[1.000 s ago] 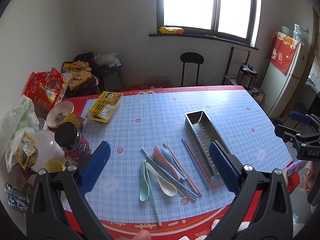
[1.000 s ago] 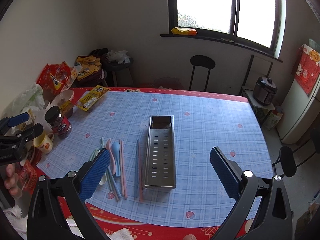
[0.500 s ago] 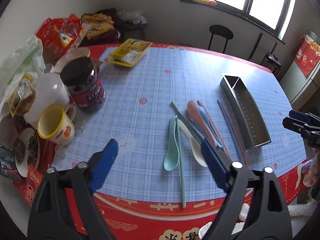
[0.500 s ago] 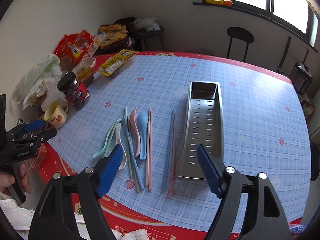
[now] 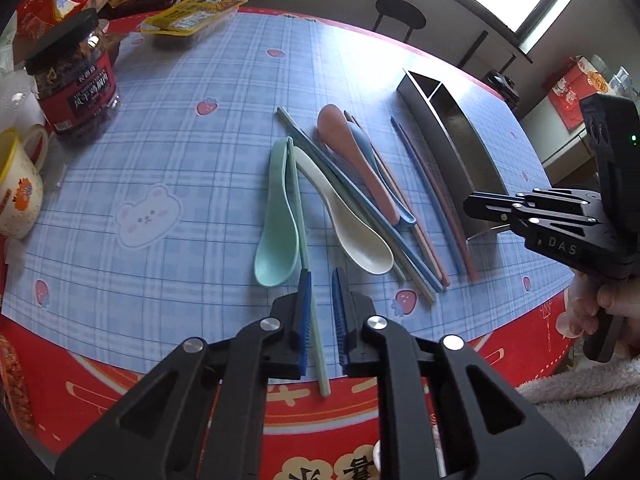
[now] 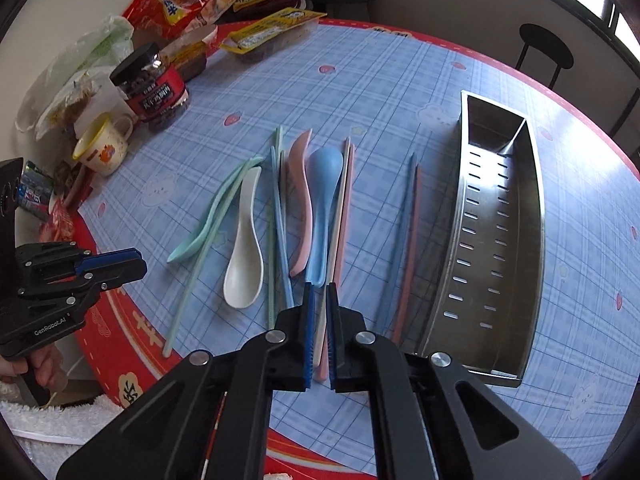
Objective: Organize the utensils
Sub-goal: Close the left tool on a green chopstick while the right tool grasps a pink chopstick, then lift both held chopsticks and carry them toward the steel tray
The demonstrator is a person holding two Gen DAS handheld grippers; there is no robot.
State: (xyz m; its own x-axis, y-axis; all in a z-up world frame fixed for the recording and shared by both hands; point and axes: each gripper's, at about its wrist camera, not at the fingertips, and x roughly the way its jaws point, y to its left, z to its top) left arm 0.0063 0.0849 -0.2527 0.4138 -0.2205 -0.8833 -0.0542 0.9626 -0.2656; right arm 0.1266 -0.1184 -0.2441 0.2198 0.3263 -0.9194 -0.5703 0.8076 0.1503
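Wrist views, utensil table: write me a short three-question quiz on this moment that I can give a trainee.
1. True or false: the metal tray already holds utensils.
2. In the left wrist view, the mint green chopstick runs: A) between the fingers of the left gripper; B) inside the tray; C) under a jar.
3. How many spoons lie on the tablecloth?

Key: 1 false, the tray is empty. 2 A. 3 four: mint, white, pink and blue.
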